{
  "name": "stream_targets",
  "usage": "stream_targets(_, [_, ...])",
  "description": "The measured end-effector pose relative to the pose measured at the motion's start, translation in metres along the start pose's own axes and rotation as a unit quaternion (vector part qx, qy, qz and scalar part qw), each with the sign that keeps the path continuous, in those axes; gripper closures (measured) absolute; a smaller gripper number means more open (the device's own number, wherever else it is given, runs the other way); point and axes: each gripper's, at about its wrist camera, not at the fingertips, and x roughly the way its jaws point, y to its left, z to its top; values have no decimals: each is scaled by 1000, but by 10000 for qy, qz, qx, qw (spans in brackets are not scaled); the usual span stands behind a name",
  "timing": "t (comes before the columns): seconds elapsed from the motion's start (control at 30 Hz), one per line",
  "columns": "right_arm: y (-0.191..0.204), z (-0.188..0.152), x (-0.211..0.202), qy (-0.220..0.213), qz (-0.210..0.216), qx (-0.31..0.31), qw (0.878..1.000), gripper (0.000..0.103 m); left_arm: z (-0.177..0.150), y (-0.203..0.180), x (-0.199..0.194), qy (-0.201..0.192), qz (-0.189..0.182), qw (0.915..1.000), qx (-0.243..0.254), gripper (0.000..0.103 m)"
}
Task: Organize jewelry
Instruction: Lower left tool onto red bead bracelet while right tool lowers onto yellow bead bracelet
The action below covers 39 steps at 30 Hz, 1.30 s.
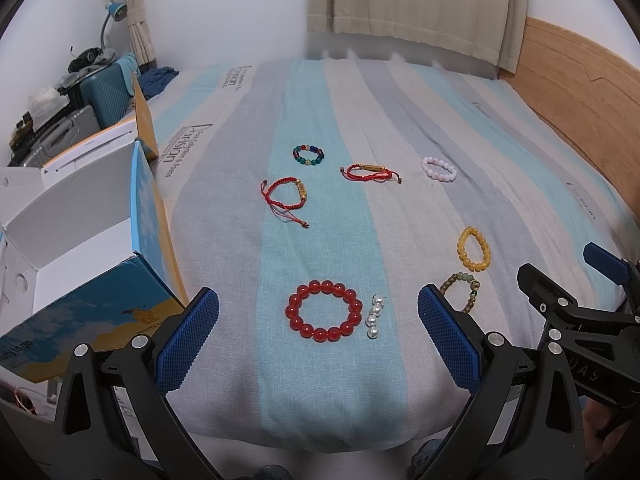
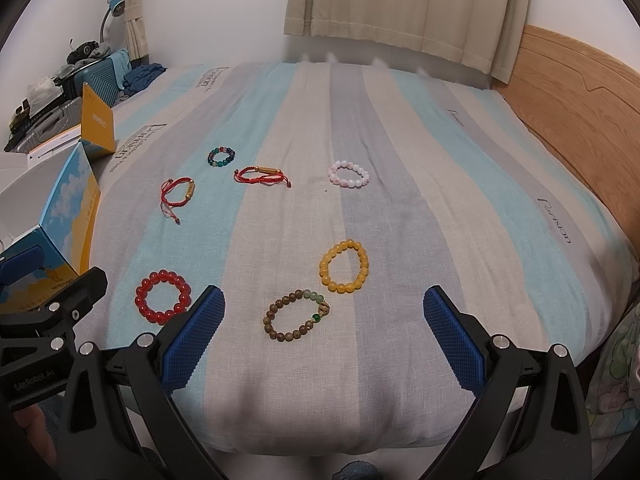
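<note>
Both wrist cameras look forward and down along their own blue-padded fingers from the near edge of the striped bedspread, toward the beige curtain. The left view sits further left, close beside the open blue-and-yellow cardboard box. Both share the red glass-bead bracelet and the yellow bead bracelet, near the fingertips.

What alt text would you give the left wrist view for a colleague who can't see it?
The open left gripper hovers over a striped bedspread, its fingers framing a red bead bracelet and a short pearl strand. Six more bracelets lie scattered beyond, an open blue-and-yellow box sits left, and the right gripper shows at right.
</note>
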Motion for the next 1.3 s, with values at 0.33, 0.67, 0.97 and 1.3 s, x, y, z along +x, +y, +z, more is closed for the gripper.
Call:
stream_targets(0.33, [-13, 11, 16, 139, -104, 49, 9998, 7, 9, -3, 15, 54, 41, 9999, 102, 6])
stream_targets(0.67, [-36, 41, 44, 441, -200, 139, 9987, 7, 31, -11, 54, 379, -146, 9991, 94, 6])
stream_targets(0.97, [-62, 58, 74, 857, -208, 412, 9953, 7, 51, -35, 83, 590, -277, 9977, 207, 6])
stream_targets(1.3, [-77, 52, 124, 1500, -43, 437, 9877, 16, 42, -25, 121, 1152, -150, 9925, 382, 6])
